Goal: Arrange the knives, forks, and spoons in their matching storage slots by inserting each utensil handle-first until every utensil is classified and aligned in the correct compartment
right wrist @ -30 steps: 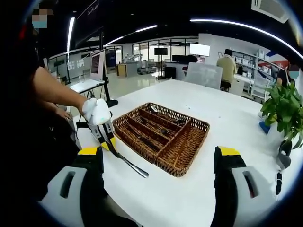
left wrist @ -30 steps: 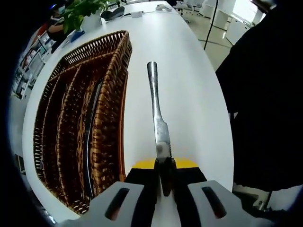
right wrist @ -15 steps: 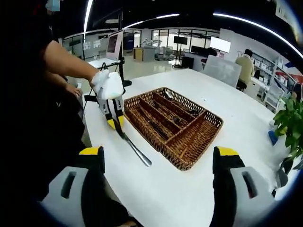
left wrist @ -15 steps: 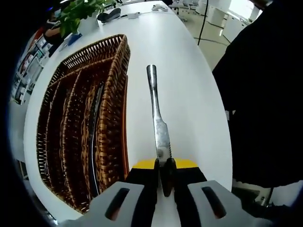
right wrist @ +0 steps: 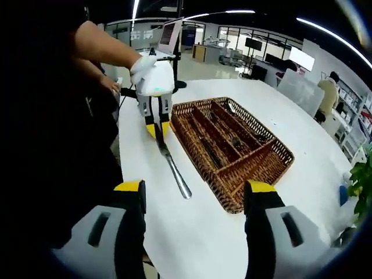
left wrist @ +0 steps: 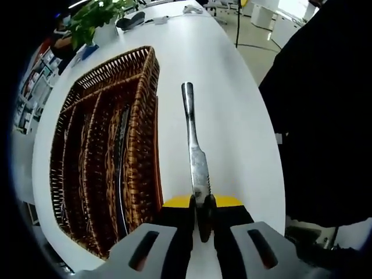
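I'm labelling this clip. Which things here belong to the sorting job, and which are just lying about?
Job:
- knife, clamped by the blade in the left hand-held gripper
- wicker tray
- utensils in its slots

Lying about:
- potted plant
- monitor

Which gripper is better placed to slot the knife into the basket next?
Left. The left gripper is shut on the knife, handle forward, beside the wicker basket. The right gripper is open and holds nothing.

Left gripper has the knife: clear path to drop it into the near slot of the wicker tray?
Probably yes. The left gripper holds the knife by the blade, handle forward, over bare table beside the wicker tray. Nothing lies between; the nearest slot already holds a utensil but looks roomy.
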The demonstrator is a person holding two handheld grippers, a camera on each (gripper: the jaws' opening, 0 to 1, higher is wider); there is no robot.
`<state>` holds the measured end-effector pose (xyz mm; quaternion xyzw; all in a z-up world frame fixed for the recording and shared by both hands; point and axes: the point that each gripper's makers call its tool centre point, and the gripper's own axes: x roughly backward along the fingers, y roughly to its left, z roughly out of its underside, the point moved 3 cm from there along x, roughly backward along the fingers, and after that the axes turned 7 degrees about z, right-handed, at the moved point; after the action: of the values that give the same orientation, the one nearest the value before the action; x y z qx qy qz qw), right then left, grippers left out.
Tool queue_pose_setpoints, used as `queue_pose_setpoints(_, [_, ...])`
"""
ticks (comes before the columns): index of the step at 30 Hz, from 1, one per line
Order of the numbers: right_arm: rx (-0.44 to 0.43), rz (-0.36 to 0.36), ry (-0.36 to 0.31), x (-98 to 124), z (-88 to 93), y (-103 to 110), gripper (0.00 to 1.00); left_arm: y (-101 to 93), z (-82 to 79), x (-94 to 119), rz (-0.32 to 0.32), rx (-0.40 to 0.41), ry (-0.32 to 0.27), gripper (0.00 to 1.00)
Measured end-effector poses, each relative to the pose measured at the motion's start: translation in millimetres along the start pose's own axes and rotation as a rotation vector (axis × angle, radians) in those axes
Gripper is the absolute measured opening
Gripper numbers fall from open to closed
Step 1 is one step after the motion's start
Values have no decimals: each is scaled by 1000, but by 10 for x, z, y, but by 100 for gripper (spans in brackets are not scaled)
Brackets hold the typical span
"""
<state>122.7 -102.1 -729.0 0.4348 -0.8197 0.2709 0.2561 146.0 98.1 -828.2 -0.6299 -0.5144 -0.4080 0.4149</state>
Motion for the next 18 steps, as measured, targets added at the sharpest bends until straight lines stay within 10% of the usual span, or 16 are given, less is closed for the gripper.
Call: queue_pose_setpoints(18, [83,-120,46,-516,76,144,56,-26,9,44,-3,-3,12,10])
